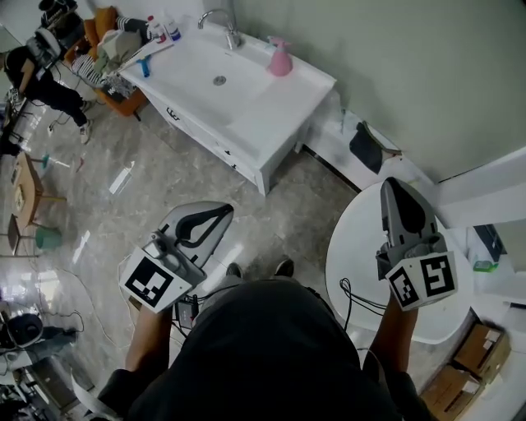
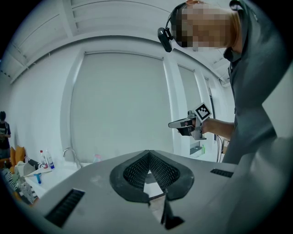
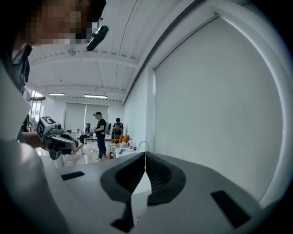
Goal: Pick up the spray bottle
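Marbled floor (image 1: pixel 164 164) separates the upper-centre sink (image 1: pixel 246 107), where the pink spray bottle (image 1: pixel 280 59) stands upright, from the left gripper (image 1: pixel 223 210) and right gripper (image 1: pixel 393 184). Both have jaws together and empty, well below it, neither clearly nearer.

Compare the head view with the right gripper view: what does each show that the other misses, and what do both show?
Head view only: the pink spray bottle standing on the back rim of the white sink, and the round white table below the right gripper.
Right gripper view only: the ceiling lights.
Both: the faucet, the left gripper, and the right gripper's jaws together with nothing between them.
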`<action>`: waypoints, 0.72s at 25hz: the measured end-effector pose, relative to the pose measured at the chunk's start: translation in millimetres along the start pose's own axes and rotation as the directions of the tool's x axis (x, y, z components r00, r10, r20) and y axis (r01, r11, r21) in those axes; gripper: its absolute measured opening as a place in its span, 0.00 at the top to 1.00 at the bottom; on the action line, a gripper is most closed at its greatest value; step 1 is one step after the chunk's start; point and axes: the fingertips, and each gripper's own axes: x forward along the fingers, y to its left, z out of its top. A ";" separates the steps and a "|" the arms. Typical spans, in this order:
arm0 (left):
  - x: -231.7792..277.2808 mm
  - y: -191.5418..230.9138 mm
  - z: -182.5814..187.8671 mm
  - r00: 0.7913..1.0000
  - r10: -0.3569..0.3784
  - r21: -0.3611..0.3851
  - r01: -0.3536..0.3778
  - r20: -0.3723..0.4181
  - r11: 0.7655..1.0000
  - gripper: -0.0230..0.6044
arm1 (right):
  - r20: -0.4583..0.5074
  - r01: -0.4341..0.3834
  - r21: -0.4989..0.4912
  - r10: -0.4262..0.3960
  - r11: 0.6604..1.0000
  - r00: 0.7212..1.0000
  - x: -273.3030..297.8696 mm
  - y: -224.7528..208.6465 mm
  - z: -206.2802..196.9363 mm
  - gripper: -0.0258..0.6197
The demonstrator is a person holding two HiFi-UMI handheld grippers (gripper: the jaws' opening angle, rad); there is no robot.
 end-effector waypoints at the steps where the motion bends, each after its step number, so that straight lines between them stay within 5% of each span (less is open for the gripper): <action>1: 1.3 -0.5 0.7 1.000 0.008 0.000 -0.008 -0.001 1.000 0.96 | 0.001 -0.008 0.002 0.008 1.000 1.000 1.2 -1.6 -1.2 0.95; 9: -4.3 6.1 -11.2 1.000 -0.010 0.002 0.010 -0.023 1.000 0.96 | -0.032 -0.005 0.000 0.005 1.000 0.999 13.2 8.2 -10.0 0.95; 18: -21.3 66.6 -11.7 0.996 -0.088 -0.013 0.089 0.026 0.996 0.96 | -0.047 0.071 -0.011 -0.071 0.997 0.996 47.0 48.9 10.2 0.95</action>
